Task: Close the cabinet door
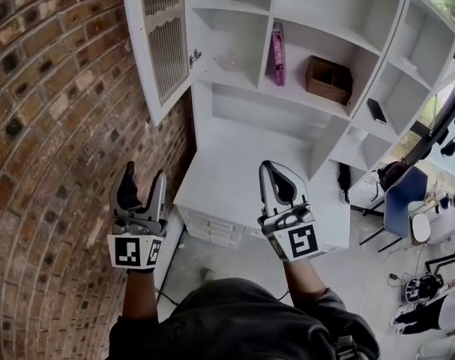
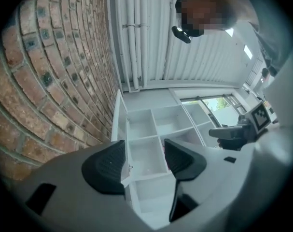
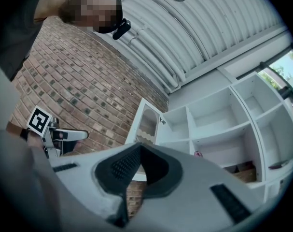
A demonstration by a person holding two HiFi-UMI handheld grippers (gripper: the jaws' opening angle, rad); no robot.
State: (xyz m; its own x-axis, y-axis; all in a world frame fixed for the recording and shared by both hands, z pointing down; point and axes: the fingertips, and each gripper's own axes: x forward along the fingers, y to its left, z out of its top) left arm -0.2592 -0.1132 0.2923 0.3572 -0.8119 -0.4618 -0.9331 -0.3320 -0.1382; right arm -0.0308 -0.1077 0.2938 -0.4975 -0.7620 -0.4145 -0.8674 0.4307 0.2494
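Observation:
A tall white shelf cabinet point(image 1: 234, 126) stands against a brick wall. Its lattice-panel door point(image 1: 163, 36) is swung open to the left, hinged on the cabinet's left side. The door also shows in the left gripper view point(image 2: 118, 124) and in the right gripper view point(image 3: 147, 122). My left gripper point(image 1: 145, 172) is open with nothing between its pads point(image 2: 107, 166), well short of the door and below it. My right gripper point(image 1: 268, 167) is shut and empty, its tips together point(image 3: 139, 146), in front of the cabinet's lower counter.
The brick wall point(image 1: 55, 126) fills the left. On the shelves are a pink book point(image 1: 276, 55), a brown box point(image 1: 328, 79) and a black item point(image 1: 376, 111). Drawers point(image 1: 212, 227) sit below the counter. A blue chair point(image 1: 403, 201) and cables lie at the right.

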